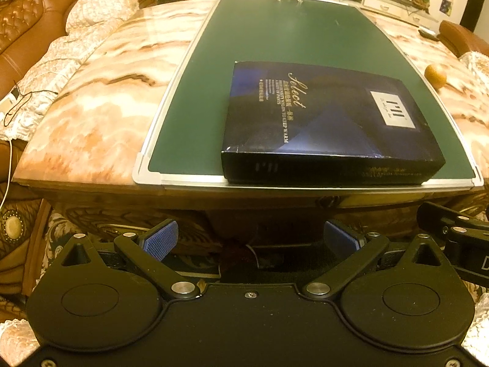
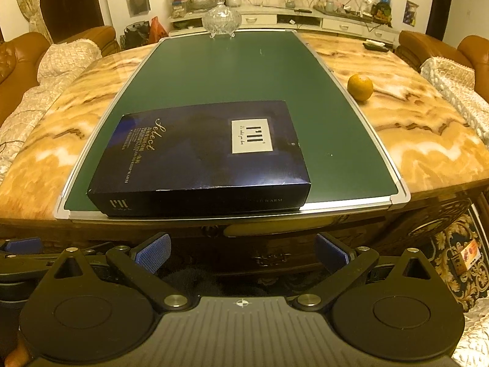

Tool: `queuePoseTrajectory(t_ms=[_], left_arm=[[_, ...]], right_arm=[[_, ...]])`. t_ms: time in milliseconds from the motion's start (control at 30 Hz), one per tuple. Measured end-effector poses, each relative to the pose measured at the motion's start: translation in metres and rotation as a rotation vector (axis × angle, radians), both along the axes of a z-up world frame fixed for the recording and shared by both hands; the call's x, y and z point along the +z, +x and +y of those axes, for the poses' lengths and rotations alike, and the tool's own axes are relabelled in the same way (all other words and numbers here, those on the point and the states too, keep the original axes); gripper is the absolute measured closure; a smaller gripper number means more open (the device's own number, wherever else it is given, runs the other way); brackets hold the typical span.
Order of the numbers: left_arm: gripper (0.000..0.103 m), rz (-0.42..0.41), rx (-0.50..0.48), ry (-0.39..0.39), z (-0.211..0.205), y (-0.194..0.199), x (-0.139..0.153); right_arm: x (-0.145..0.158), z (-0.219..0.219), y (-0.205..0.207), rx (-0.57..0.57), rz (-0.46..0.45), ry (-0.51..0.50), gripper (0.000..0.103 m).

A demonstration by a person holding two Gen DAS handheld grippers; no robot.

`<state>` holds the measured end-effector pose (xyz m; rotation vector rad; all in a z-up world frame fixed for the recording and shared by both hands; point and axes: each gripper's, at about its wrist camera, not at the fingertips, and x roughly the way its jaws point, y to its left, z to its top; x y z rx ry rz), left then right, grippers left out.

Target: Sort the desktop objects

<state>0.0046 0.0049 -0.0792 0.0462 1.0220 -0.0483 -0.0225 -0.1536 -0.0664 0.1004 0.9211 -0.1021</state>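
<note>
A flat dark blue box with a white label lies on the near end of a green board on the marble table; it also shows in the right wrist view on the board. An orange sits on the marble right of the board, also seen in the left wrist view. A glass lidded bowl stands at the board's far end. My left gripper and right gripper are both open and empty, held below and in front of the table's near edge.
The marble table has a carved wooden front. A remote lies at its far right. Brown sofas with pale covers flank the table. A patterned rug lies to the right. A cabinet with clutter stands behind.
</note>
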Motion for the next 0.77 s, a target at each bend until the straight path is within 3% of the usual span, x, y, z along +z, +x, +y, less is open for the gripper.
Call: queuePoseTrajectory(t_ms=[767], left_arm=[[0.0, 0.019, 0.004, 0.037, -0.01, 0.019, -0.01]], right_arm=[[-0.017, -0.01, 0.024, -0.001, 0.043, 0.022, 0.0]])
